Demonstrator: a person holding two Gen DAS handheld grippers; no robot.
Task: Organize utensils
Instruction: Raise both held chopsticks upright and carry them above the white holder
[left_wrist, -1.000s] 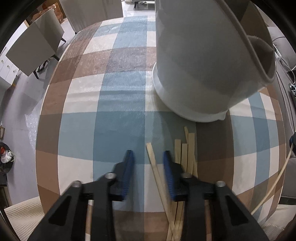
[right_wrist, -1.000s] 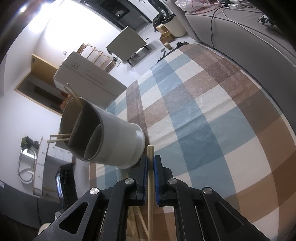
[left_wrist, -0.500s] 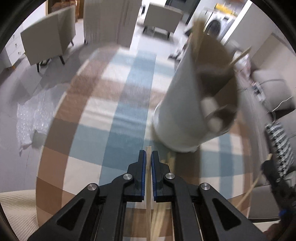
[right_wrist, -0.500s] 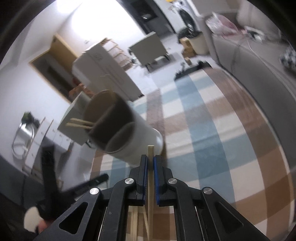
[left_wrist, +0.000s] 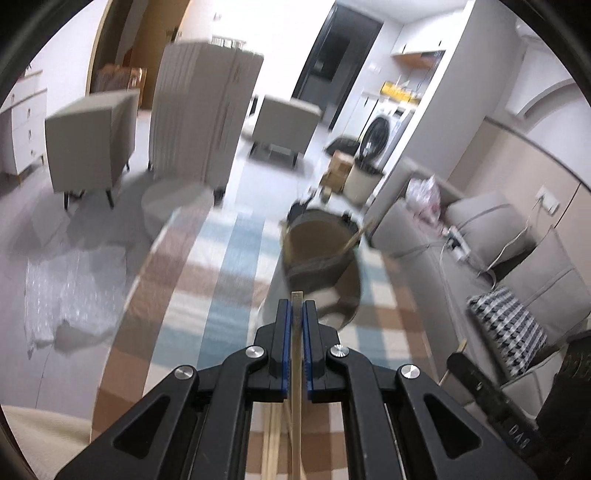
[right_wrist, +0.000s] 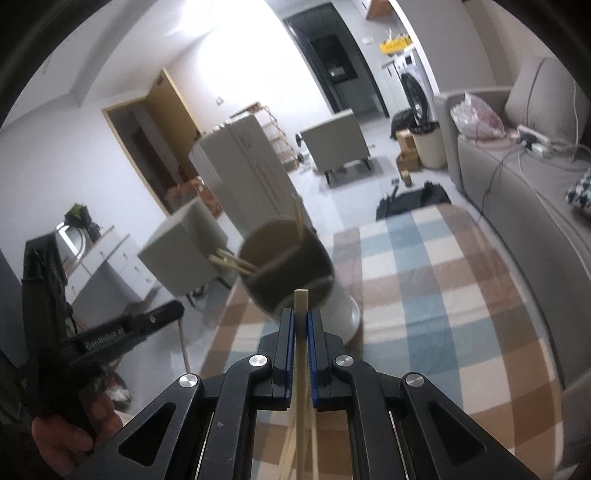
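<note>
My left gripper is shut on a wooden chopstick, held high above the checked tablecloth. Just ahead stands the white utensil holder, blurred, with a divided brown inside and a chopstick leaning out. My right gripper is shut on another chopstick, its tip close to the holder's rim. Several chopsticks stick out of the holder's far compartment. Loose chopsticks lie on the cloth below the jaws. The left gripper also shows at the left of the right wrist view.
A grey sofa runs along the table's right side, with a patterned cushion. Grey chairs and a white cabinet stand beyond the table's far edge. Bubble wrap lies on the floor at left.
My left gripper closed on a chopstick from the pile and lifted it. Both grippers rose and tilted up, so the holder now sits lower and smaller in each view.
</note>
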